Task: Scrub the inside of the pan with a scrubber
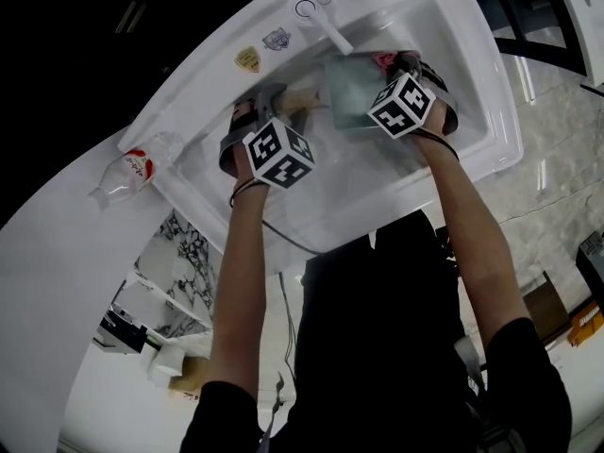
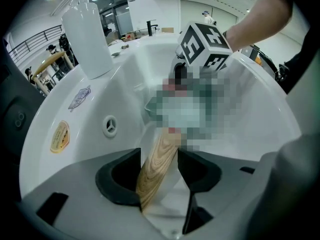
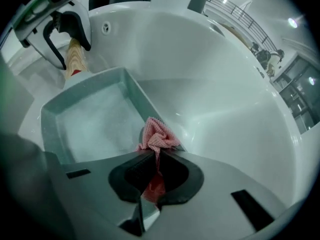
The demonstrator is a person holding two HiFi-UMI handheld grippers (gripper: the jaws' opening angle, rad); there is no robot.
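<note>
A square grey-green pan (image 1: 351, 92) sits tilted in the white sink (image 1: 472, 74), with its wooden handle (image 1: 300, 99) pointing left. My left gripper (image 1: 274, 104) is shut on that handle (image 2: 156, 166), and in the left gripper view the jaws (image 2: 159, 154) press it from both sides. A mosaic patch hides the pan's body there. My right gripper (image 1: 396, 64) is at the pan's far rim, shut on a crumpled pink scrubber cloth (image 3: 157, 136). The cloth rests on the edge of the pan (image 3: 92, 119), whose inside looks wet and filmy. The left gripper (image 3: 65, 31) shows beyond it.
A faucet (image 1: 326, 12) stands at the sink's back edge, right above the pan. A plastic bottle (image 1: 132, 170) lies on the counter left of the basin. The overflow hole (image 2: 110, 126) and two stickers (image 2: 60, 136) mark the sink's back wall.
</note>
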